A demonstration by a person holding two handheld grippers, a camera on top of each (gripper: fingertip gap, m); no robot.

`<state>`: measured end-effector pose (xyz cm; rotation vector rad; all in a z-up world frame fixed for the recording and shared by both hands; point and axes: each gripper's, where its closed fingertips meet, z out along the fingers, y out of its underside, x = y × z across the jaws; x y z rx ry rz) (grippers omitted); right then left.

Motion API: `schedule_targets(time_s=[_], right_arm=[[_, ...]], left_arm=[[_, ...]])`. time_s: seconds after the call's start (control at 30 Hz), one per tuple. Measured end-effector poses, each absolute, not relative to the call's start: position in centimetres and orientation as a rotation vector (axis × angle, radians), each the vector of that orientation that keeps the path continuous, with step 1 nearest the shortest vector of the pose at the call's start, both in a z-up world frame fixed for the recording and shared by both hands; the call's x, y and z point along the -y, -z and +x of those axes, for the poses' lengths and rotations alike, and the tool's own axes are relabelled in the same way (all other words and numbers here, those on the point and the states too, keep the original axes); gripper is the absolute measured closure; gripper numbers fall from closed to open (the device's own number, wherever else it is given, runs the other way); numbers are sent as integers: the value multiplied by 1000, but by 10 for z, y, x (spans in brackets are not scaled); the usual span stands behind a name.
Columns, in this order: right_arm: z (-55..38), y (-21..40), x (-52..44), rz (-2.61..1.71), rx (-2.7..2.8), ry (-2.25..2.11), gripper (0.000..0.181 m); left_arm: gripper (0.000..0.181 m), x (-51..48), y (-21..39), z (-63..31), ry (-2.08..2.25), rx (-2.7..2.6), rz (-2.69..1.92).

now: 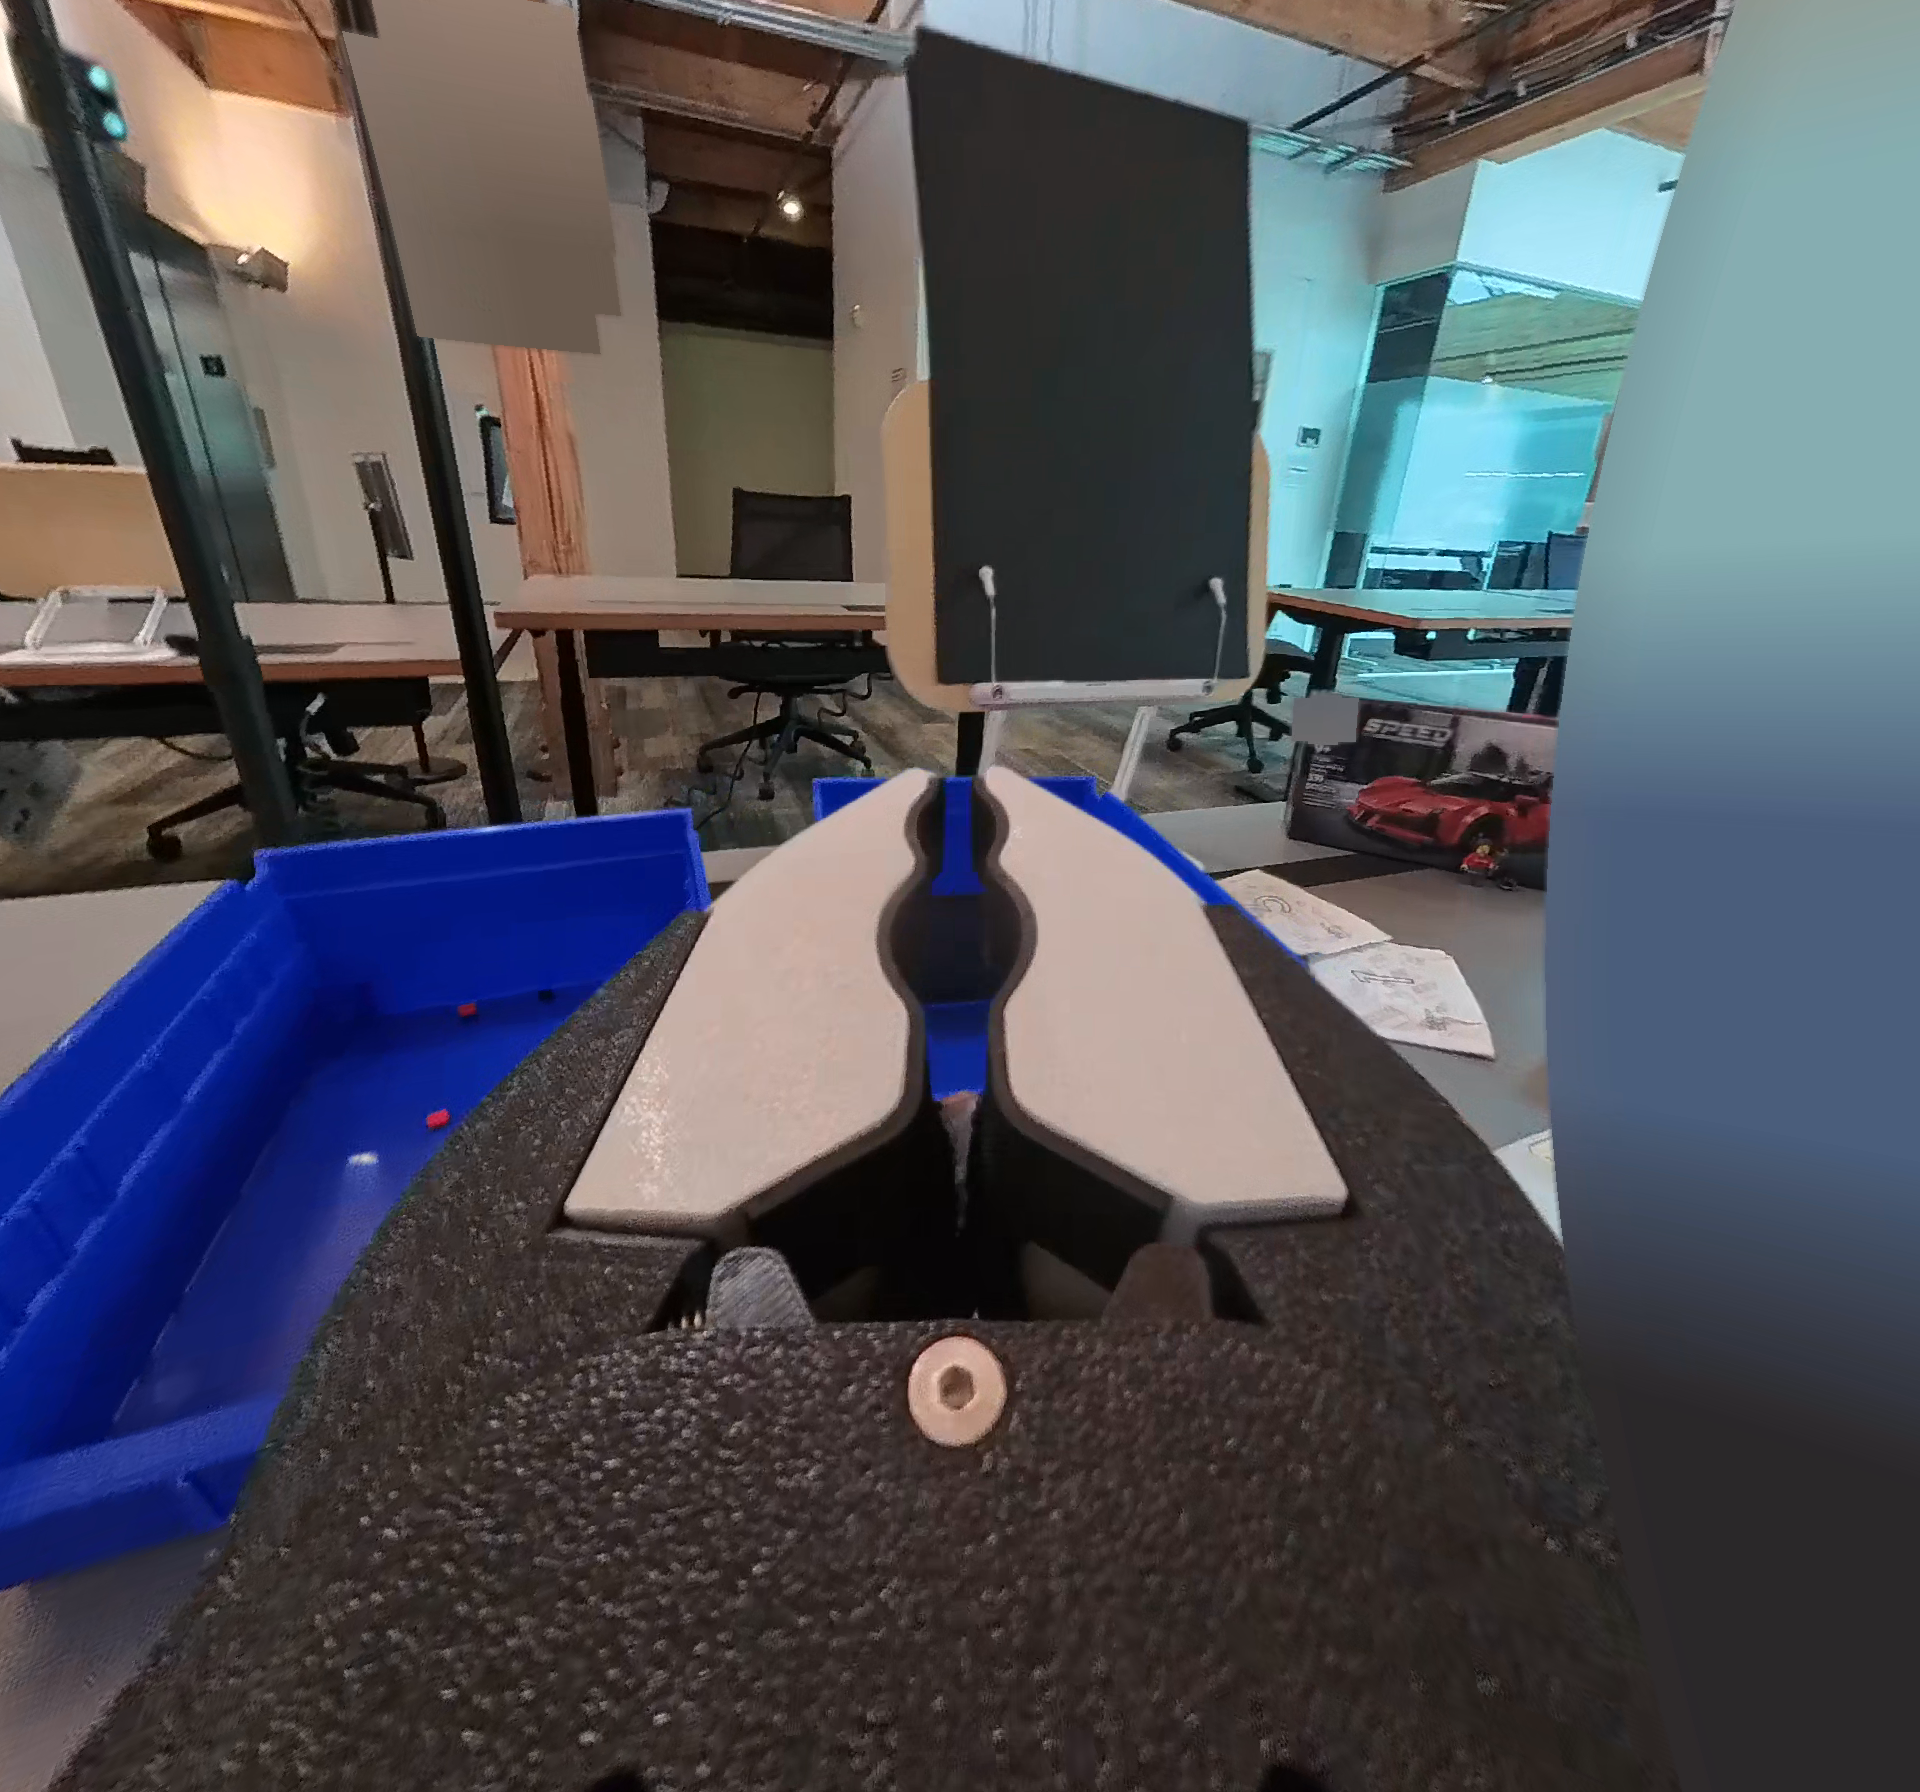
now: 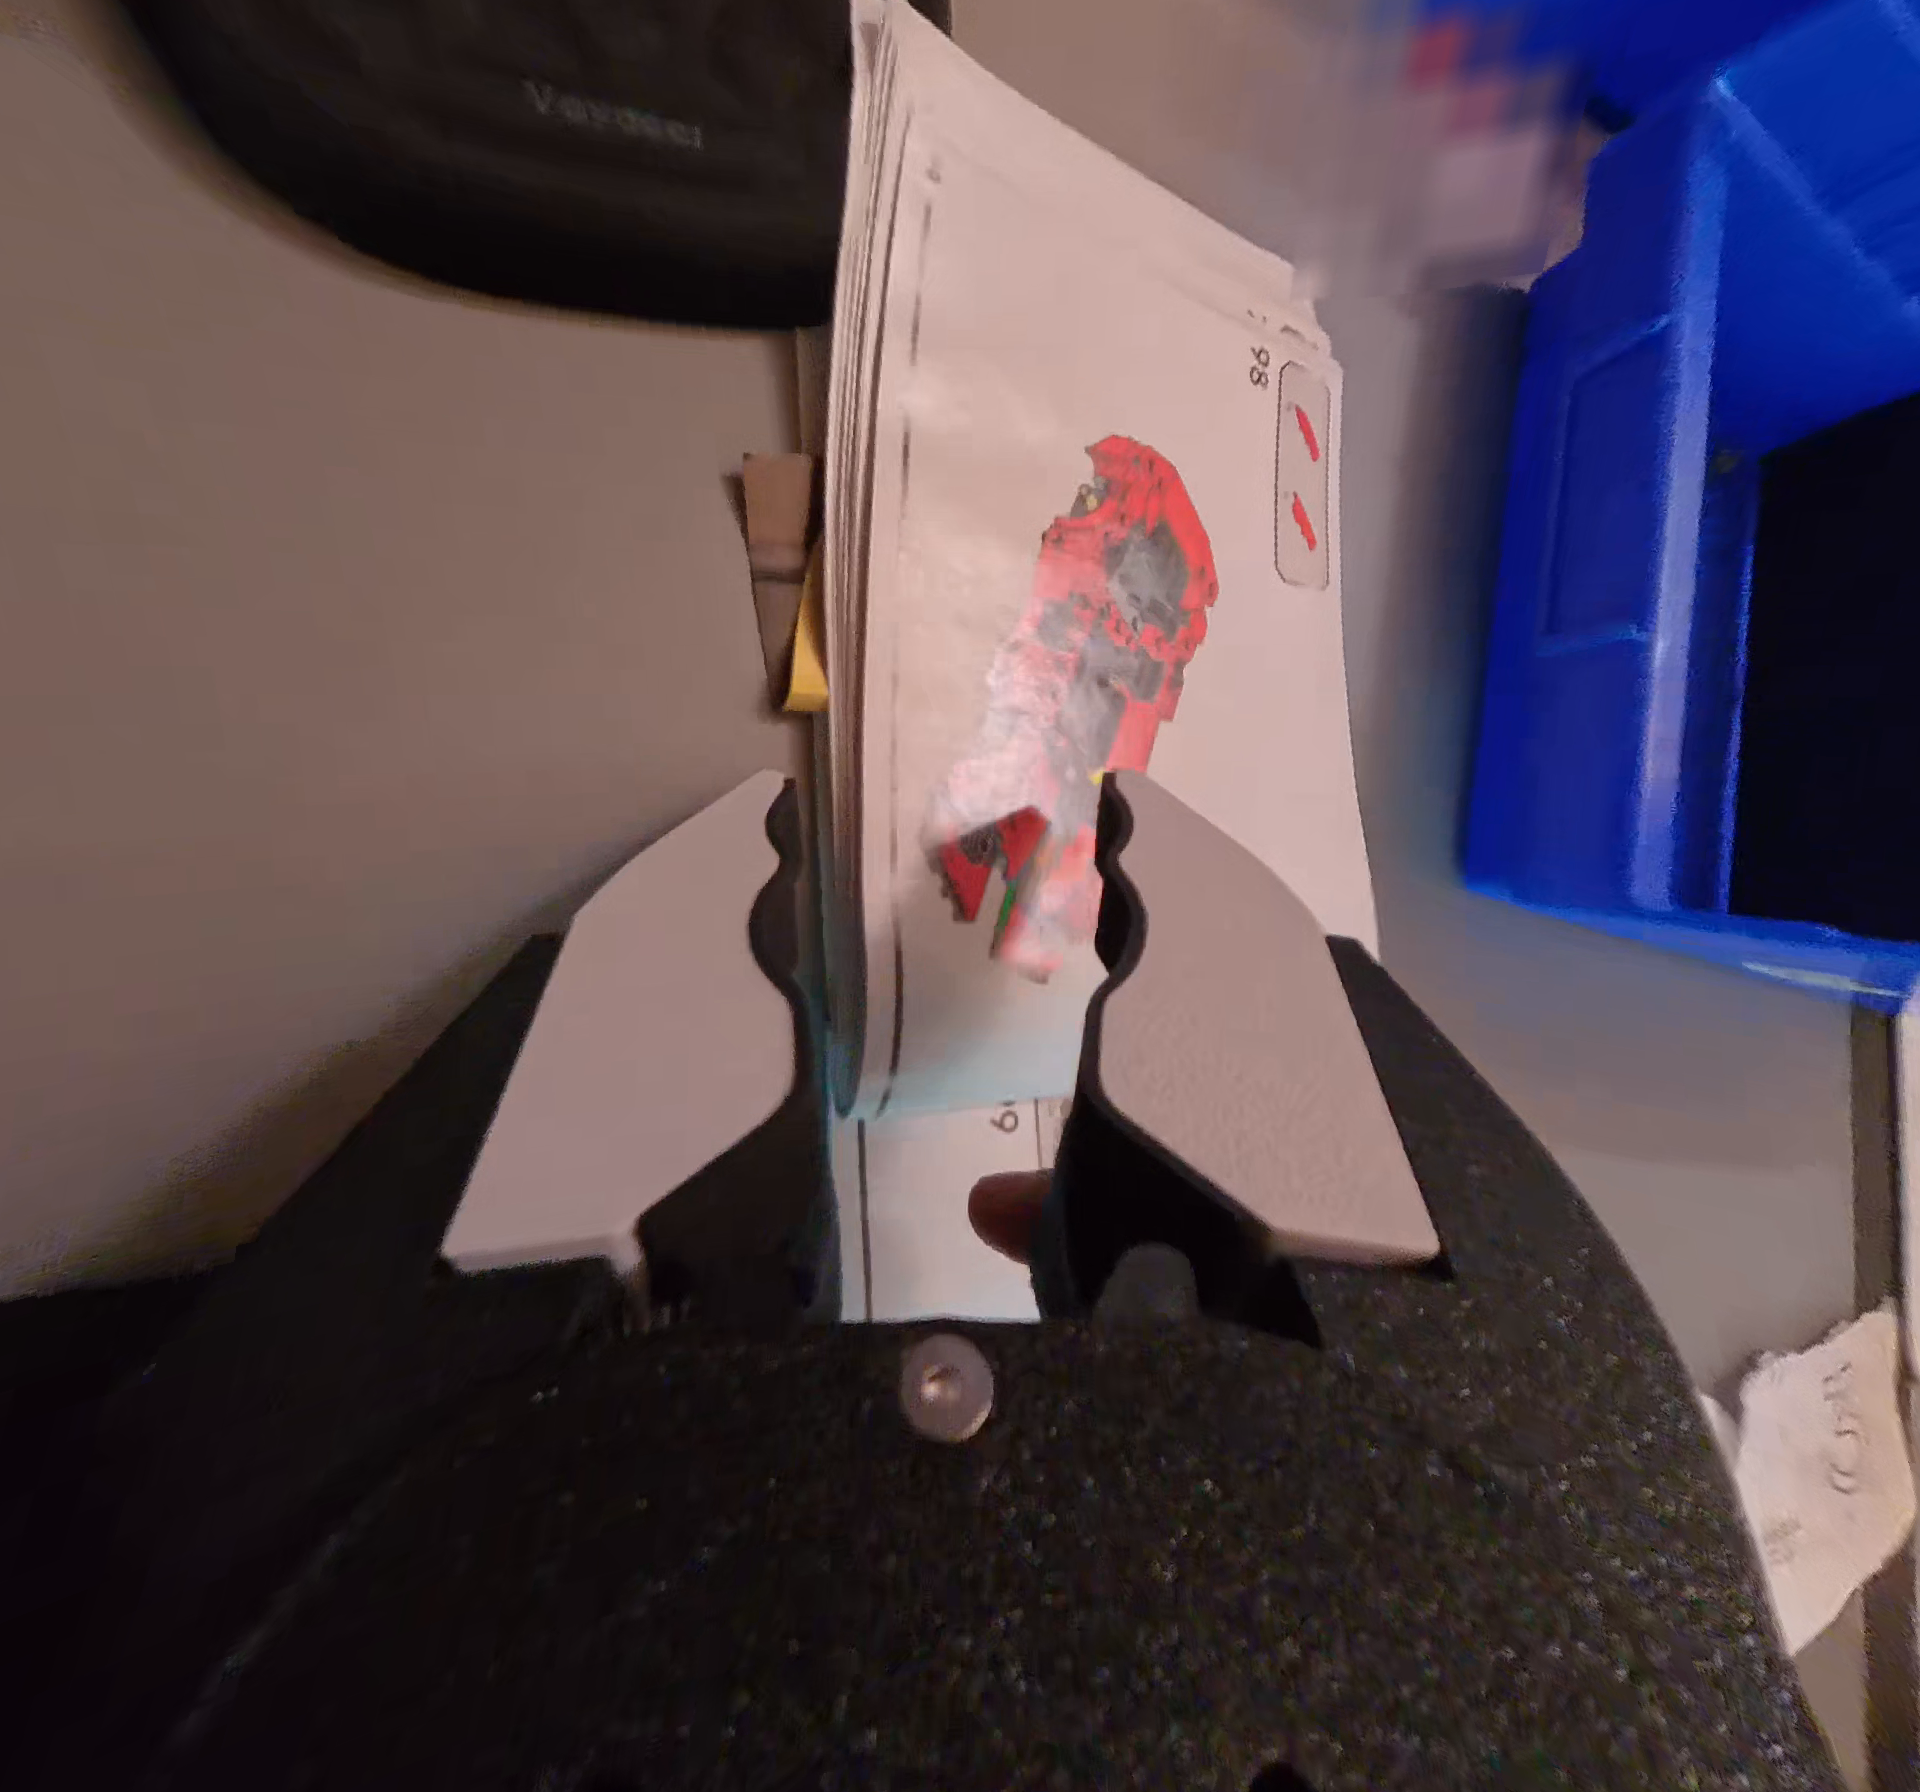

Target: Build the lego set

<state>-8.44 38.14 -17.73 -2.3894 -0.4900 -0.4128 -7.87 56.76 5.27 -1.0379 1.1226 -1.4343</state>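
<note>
**A:** How many of each thing are in front of you?

**B:** In your left wrist view, two blue bins: a large one (image 1: 312,1067) at nine o'clock, and a second (image 1: 1117,812) just behind your fingertips at twelve. Three tiny loose pieces lie on the large bin's floor, two red and one dark. One lego box (image 1: 1418,797) with a red car pictured stands at two o'clock. Two paper bags (image 1: 1392,994) lie on the table (image 1: 94,942) at three o'clock. One dark panel on a stand (image 1: 1081,371) rises at twelve.

**A:** And the claws?

**B:** Your left gripper (image 1: 961,792) is closed, tips nearly meeting, with nothing between them.

**A:** The right one?

**B:** Your right gripper (image 2: 945,792) is spread partway. One instruction booklet (image 2: 1091,547) stands on edge between the fingers, its page stack against the left finger; the right finger sits over the open page showing the red car. I cannot tell whether it presses the paper. A blue bin (image 2: 1621,547) is at three o'clock.
</note>
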Motion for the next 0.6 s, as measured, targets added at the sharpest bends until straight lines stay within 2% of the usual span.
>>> schedule_targets(time_s=[0.2,0.3,0.6], right_arm=[[-82,178,-386,-2388,513,492,132],[-89,181,-386,-2390,552,466,151],[-83,156,-388,-2290,383,443,177]], left_arm=[[176,-551,-72,-99,1406,-1144,-920],[176,-550,-77,-106,1420,-1133,-898],[176,-548,-70,-106,1438,-1186,-922]])
